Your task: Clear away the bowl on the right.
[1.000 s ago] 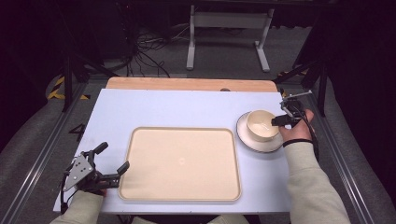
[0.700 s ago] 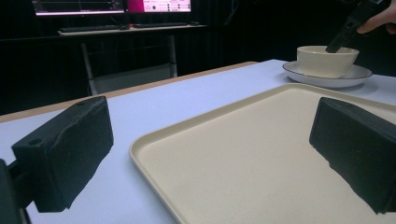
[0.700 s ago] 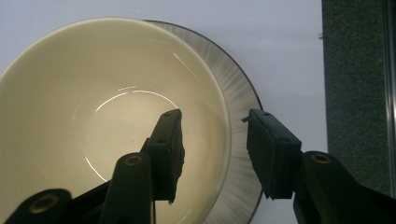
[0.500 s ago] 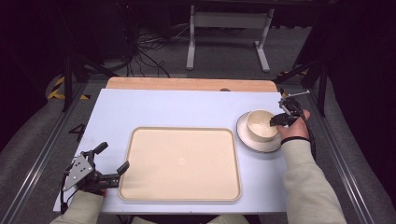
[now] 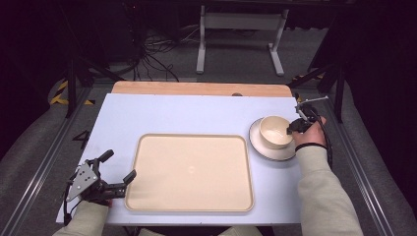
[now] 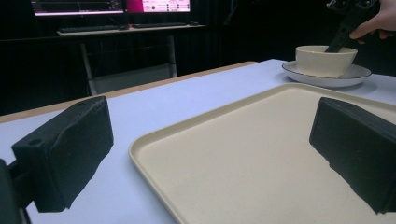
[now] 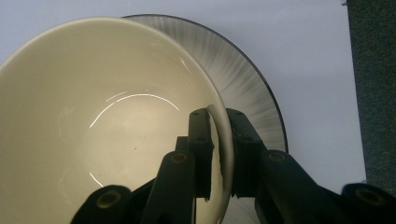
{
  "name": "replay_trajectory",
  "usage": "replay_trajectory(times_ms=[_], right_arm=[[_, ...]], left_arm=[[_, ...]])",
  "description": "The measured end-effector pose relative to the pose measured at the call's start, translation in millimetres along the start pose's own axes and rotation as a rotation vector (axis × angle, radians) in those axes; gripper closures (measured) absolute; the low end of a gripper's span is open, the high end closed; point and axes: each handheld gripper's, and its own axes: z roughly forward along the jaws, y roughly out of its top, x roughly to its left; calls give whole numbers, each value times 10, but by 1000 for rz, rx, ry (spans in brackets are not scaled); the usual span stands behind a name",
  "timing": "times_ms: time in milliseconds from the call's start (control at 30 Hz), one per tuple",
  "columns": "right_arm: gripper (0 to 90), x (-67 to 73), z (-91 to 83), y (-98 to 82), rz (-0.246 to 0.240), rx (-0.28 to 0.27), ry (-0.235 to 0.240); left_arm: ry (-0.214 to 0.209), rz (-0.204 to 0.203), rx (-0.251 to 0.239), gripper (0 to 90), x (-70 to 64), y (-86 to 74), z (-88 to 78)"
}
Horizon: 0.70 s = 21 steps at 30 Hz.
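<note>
High view: right tongs (image 5: 291,129) just closed, gripping bowl (image 5: 273,132) rim on plate (image 5: 260,148); tray (image 5: 189,172) adjacent; left tongs (image 5: 118,169) open.

Overhead light is brightening my table (image 5: 147,118) evenly while the surrounding room is staying dark. Glare arcs are streaking inside the bowl (image 7: 93,130). My left gripper's (image 6: 210,154) near jaws are blurring, casting soft shadows on the tray (image 6: 252,149).

The right hand-held gripper (image 7: 219,154) has just been closing its jaws, and they now pinch the rim of the cream bowl (image 5: 275,132), 1 jaw inside the wall and 1 outside. A second ago the jaws stood wider at that rim.
</note>
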Motion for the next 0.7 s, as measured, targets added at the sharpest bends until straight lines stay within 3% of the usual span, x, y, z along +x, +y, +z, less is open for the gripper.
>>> replay_trajectory(times_ms=[500,700], right_arm=[[848,-49,-16,21,27,27,29],[845,-36,-66,14,13,18,34]], left_arm=[[0,-1,0,1,1,0,0],[1,-1,0,1,1,1,-1]])
